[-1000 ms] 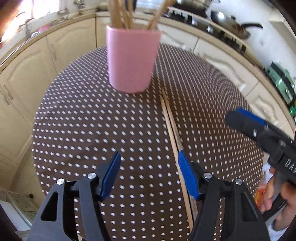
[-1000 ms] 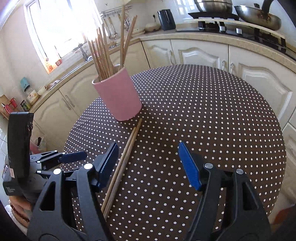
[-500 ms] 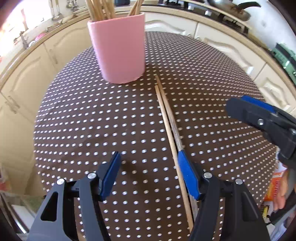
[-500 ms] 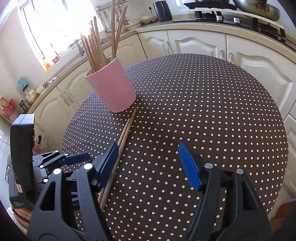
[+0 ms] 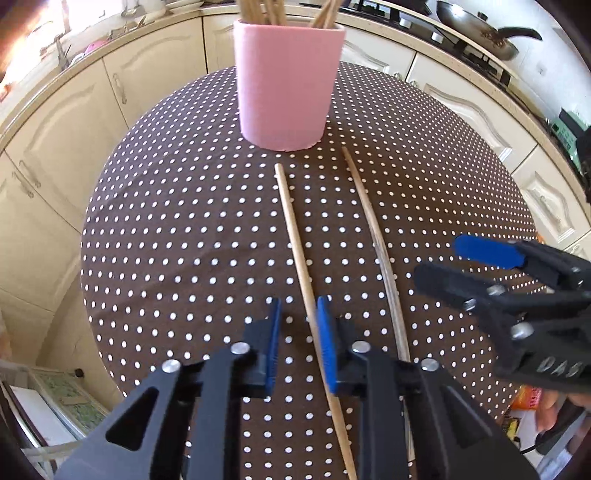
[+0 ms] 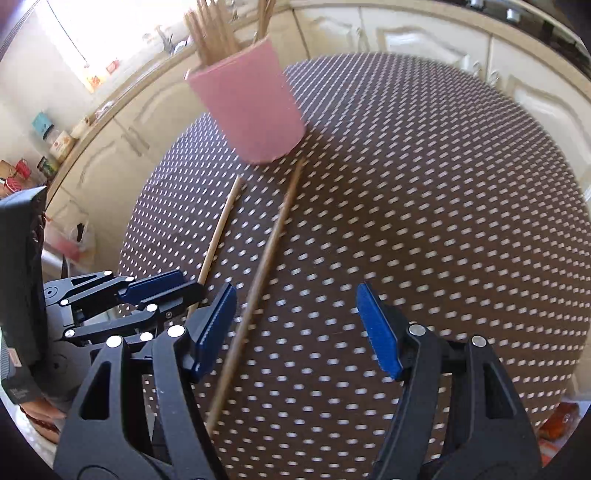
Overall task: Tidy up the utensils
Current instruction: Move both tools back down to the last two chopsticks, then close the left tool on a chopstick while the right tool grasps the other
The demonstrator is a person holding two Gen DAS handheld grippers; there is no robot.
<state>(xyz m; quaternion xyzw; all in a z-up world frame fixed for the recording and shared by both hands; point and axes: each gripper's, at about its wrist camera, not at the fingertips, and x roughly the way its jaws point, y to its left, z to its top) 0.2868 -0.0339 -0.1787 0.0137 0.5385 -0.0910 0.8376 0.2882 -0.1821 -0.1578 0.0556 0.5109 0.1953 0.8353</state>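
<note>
A pink cup (image 5: 282, 85) (image 6: 247, 110) holding several wooden chopsticks stands at the far side of the dotted table. Two loose chopsticks lie apart on the cloth. One chopstick (image 5: 295, 236) (image 6: 218, 236) runs between the fingers of my left gripper (image 5: 299, 317) (image 6: 173, 295). Its jaws are closing: the stick rests against the right pad, with a gap to the left pad. The other chopstick (image 5: 373, 229) (image 6: 266, 266) lies between the wide-open fingers of my right gripper (image 6: 295, 314) (image 5: 461, 266), near its left pad and untouched.
The round table (image 5: 166, 221) wears a brown cloth with white dots and drops off on every side. Cream kitchen cabinets (image 5: 55, 140) ring it. A pan (image 5: 491, 33) sits on the stove at the back right.
The two chopsticks lay side by side; now they lie apart, one shifted left. My left gripper's jaws have narrowed around it. My right gripper has tilted down over the other stick.
</note>
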